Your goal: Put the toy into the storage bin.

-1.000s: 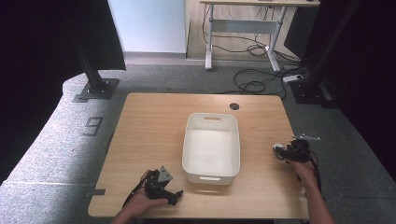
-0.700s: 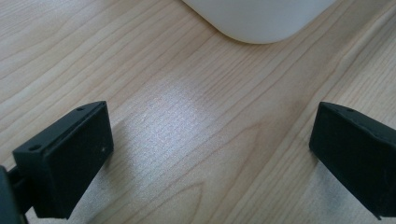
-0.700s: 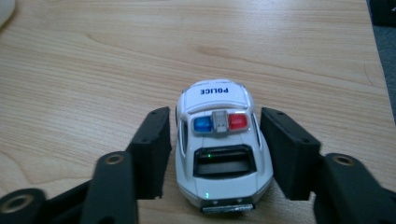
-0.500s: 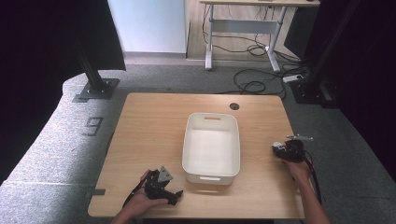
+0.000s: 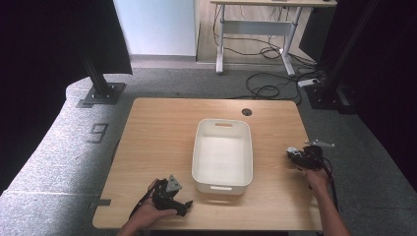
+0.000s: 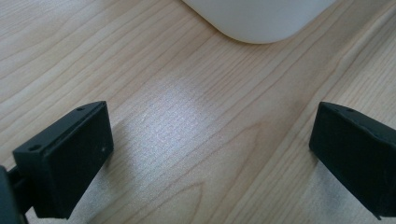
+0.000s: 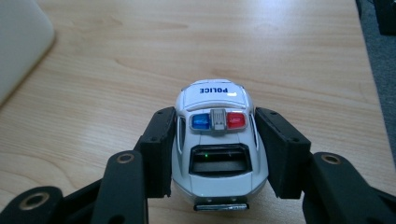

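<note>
Seen from the high view, the light wooden worktop (image 5: 162, 128) carries a white rectangular plastic tub (image 5: 223, 156) near its middle. The left tongs (image 5: 178, 203) rest by the near edge, left of the tub; the right tongs (image 5: 293, 153) sit close to the right edge, around a small white toy.

Left gripper view: the left tongs (image 6: 210, 149) are spread wide over bare wood, the tub's rounded corner (image 6: 257, 21) ahead.

Right gripper view: the right tongs (image 7: 215, 140), having just been closing, pinch a white toy police car (image 7: 215, 144) by its 2 flanks, its wheels on the worktop.
</note>
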### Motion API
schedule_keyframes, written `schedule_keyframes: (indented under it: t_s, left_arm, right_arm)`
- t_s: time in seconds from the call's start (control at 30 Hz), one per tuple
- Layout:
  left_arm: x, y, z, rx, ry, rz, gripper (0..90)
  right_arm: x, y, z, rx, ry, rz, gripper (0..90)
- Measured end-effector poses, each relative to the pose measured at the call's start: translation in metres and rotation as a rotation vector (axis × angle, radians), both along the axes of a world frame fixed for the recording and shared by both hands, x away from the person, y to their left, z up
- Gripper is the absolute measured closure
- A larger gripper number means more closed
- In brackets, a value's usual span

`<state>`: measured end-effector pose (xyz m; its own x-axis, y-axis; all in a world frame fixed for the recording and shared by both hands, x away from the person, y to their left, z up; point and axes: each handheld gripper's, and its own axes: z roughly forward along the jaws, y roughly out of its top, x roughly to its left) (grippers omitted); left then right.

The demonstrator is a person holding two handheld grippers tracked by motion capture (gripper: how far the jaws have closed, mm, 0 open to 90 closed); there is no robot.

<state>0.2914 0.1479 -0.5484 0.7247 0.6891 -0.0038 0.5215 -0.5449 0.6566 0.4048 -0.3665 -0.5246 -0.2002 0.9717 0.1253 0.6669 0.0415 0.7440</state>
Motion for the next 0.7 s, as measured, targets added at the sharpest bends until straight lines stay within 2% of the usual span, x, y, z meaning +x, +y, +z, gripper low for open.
schedule_keyframes:
  t_s: [0.1, 0.27, 0.7]
  left_arm:
    - [0.0, 0.0, 0.0, 0.0, 0.0, 0.0, 0.0]
    - [0.0, 0.0, 0.0, 0.0, 0.0, 0.001, 0.0]
    - [0.0, 0.0, 0.0, 0.001, 0.001, -0.001, 0.0]
  right_arm:
    - [-0.004, -0.003, 0.009, 0.028, -0.023, 0.001, 50.1]
    - [-0.007, -0.005, 0.016, 0.046, -0.042, 0.007, 50.1]
    - [-0.015, -0.003, 0.03, 0.068, -0.057, 0.012, 50.1]
